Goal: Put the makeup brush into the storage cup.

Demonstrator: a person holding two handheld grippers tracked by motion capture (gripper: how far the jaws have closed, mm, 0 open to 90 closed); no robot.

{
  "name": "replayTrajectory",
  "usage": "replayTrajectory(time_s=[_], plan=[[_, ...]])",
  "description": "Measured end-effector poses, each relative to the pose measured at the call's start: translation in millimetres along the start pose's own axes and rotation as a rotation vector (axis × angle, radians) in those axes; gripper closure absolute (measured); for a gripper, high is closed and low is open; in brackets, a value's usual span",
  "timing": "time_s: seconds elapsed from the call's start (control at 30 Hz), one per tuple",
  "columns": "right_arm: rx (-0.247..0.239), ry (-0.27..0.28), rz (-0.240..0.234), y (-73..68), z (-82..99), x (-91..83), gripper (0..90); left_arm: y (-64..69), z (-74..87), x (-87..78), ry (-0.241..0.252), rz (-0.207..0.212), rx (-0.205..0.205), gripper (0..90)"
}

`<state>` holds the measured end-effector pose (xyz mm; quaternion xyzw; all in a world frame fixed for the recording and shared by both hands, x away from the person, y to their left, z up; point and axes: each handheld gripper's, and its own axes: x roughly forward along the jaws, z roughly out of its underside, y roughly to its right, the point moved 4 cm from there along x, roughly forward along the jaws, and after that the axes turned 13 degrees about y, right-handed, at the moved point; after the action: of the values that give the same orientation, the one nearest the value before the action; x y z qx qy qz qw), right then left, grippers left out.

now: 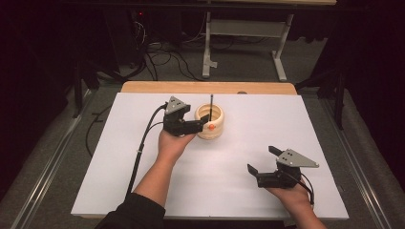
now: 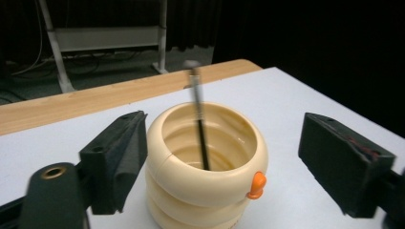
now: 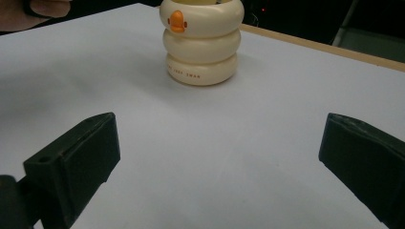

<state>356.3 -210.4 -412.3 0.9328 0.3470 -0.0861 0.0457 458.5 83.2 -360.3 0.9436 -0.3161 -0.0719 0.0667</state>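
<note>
A cream ringed duck cup (image 1: 210, 125) with an orange beak (image 2: 258, 185) stands upright on the white tabletop, toward the back. A thin black pen (image 1: 211, 106) leans inside it; in the left gripper view the pen (image 2: 200, 129) is blurred. My left gripper (image 1: 203, 122) is at the cup's left side, open, its two black jaws spread to either side of the cup's rim (image 2: 205, 191) without touching it. My right gripper (image 1: 261, 159) rests near the front right, open and holding nothing, pointing at the cup (image 3: 203, 47) from a distance.
The white sheet (image 1: 239, 191) covers a wooden table whose bare edge (image 1: 205, 87) runs along the back. Beyond it are a dark floor, cables and a white desk frame (image 1: 243, 28). The left hand (image 3: 43, 7) shows at the right gripper view's top left.
</note>
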Motion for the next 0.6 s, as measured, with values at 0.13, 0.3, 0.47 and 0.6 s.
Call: replayTrajectory(time_s=[0.13, 0.3, 0.47, 0.6], plan=[[-0.001, 0.000, 0.006, 0.7, -0.2, -0.7, 1.7, 0.1, 3.8, -8.1, -0.005, 0.010, -0.013, 15.8], [-0.007, 0.002, 0.005, 0.6, -0.2, -0.4, 1.7, -1.6, 11.1, -19.7, -0.023, 0.014, -0.015, 15.4], [-0.012, 0.000, 0.003, 1.1, 0.5, 0.1, 1.7, -2.0, 15.2, -31.1, -0.025, 0.022, -0.017, 14.6], [-0.004, -0.004, 0.007, 1.4, 1.0, -0.5, 1.7, -2.6, 17.8, -41.7, -0.032, 0.030, -0.009, 12.2]])
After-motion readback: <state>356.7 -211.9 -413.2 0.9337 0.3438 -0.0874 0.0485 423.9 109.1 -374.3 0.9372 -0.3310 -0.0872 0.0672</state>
